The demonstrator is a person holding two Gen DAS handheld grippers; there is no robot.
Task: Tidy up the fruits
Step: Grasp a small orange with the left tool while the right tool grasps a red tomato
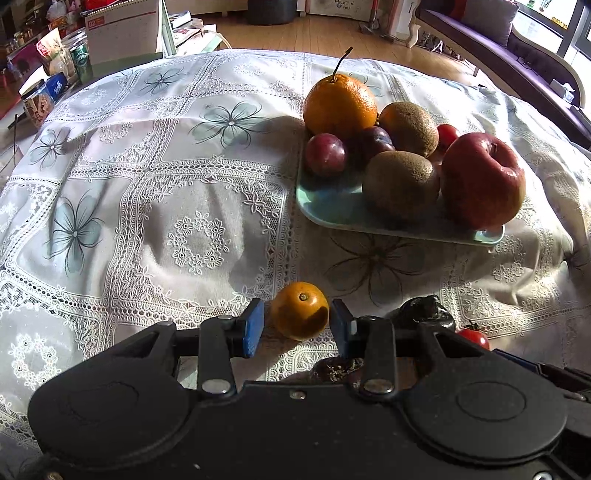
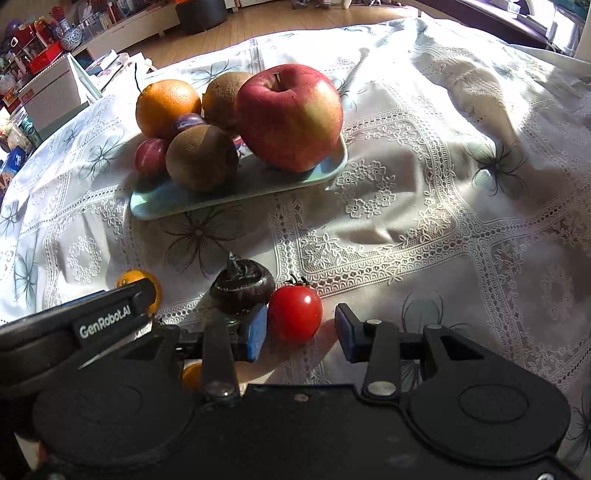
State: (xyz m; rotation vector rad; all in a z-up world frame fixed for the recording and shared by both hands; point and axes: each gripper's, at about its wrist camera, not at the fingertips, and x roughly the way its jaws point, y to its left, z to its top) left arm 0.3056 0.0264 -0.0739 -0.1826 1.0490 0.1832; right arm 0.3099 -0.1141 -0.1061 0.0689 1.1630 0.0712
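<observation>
Underneath, lace tablecloth; beyond, wooden floor

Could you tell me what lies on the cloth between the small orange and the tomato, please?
A dark, knobbly bulb-like thing sits between the small orange and the tomato, close beside the tomato. The right wrist view shows it best.

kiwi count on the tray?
2. One kiwi at the tray's front beside the apple; the other kiwi behind it, next to the big orange. More may be hidden.
</observation>
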